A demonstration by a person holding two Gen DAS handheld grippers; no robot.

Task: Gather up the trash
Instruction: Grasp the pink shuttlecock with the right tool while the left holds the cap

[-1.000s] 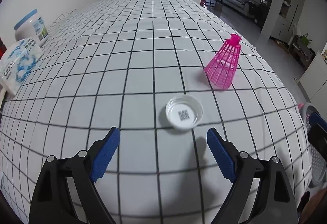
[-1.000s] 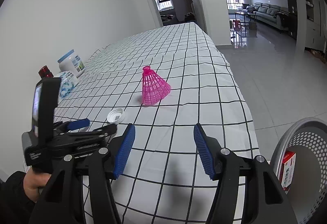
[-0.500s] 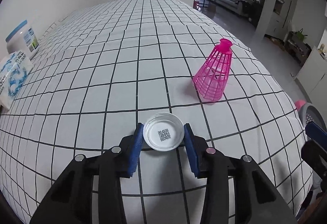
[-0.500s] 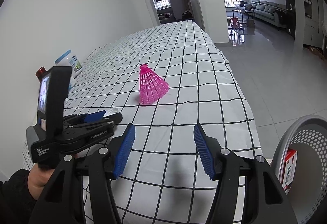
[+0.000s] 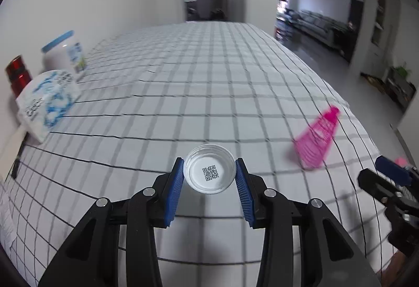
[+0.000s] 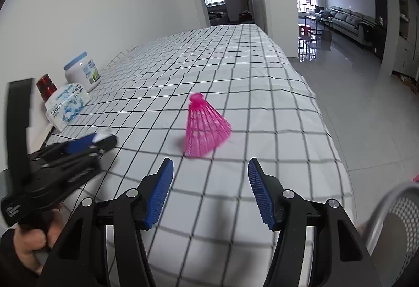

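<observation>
A white plastic lid (image 5: 209, 172) with a QR code inside sits between the blue pads of my left gripper (image 5: 209, 177), which is shut on it and holds it above the checked tablecloth (image 5: 209, 93). The lid's edge also shows in the right wrist view (image 6: 103, 134), in the left gripper (image 6: 91, 143). A pink shuttlecock (image 6: 204, 127) stands on the cloth just ahead of my right gripper (image 6: 209, 182), which is open and empty. The shuttlecock also shows in the left wrist view (image 5: 316, 140), to the right.
A white jar with a blue lid (image 5: 65, 54), a tissue pack (image 5: 47, 103) and a red can (image 5: 17, 75) stand along the wall at left. A grey mesh bin (image 6: 392, 219) stands off the table's right edge. The right gripper's tip (image 5: 387, 179) shows at right.
My left gripper closed on the white lid and lifted it off the cloth, tilting up. My right gripper moved closer to the pink shuttlecock, still open.
</observation>
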